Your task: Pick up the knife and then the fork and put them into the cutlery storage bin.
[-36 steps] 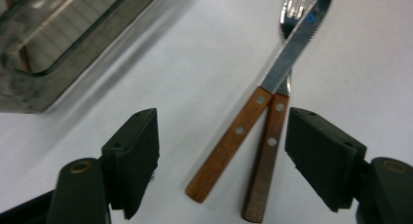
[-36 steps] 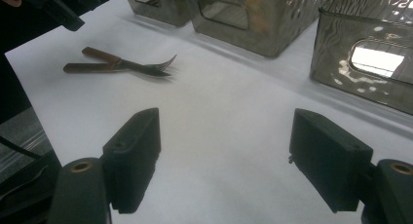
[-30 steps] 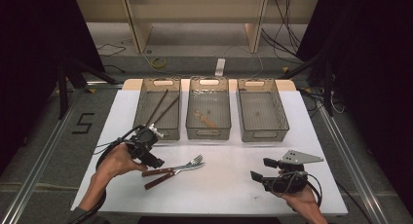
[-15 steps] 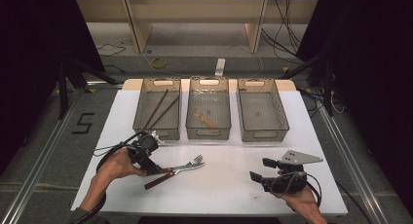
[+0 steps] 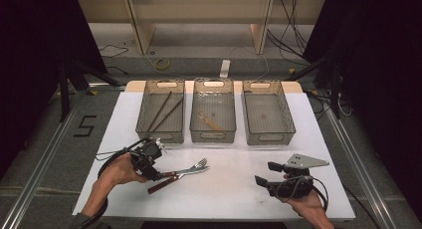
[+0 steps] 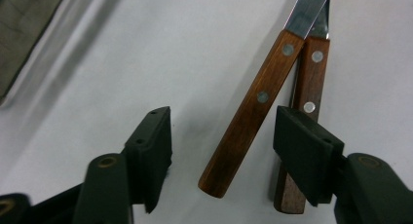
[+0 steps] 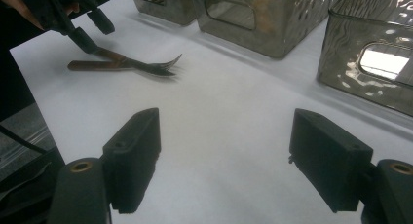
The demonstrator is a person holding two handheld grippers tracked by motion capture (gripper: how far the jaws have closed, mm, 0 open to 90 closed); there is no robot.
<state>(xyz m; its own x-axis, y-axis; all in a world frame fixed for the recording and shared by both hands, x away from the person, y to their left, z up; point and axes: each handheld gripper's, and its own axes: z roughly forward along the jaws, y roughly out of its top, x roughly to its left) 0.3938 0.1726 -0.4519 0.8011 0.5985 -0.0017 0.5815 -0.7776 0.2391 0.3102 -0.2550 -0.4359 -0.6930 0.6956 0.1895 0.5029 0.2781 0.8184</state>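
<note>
Left gripper (image 6: 221, 151): jaws part-spread, just been closing around the near fork handle (image 6: 253, 112), pads not yet touching it; both forks (image 5: 181, 171) lie crossed on white table (image 5: 239, 199), below three trays (image 5: 214, 117). Right gripper (image 7: 224, 160): spread wide, idle, empty

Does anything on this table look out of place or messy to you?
Only slightly: two wooden-handled forks lie loose and crossed on the white table, not in the bins. The left gripper straddles one handle. Nothing looks spilled or broken.

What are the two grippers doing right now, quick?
Left gripper: open, jaws just been closing around a wooden fork handle, not pressing it.
Right gripper: open, holding nothing.
</note>
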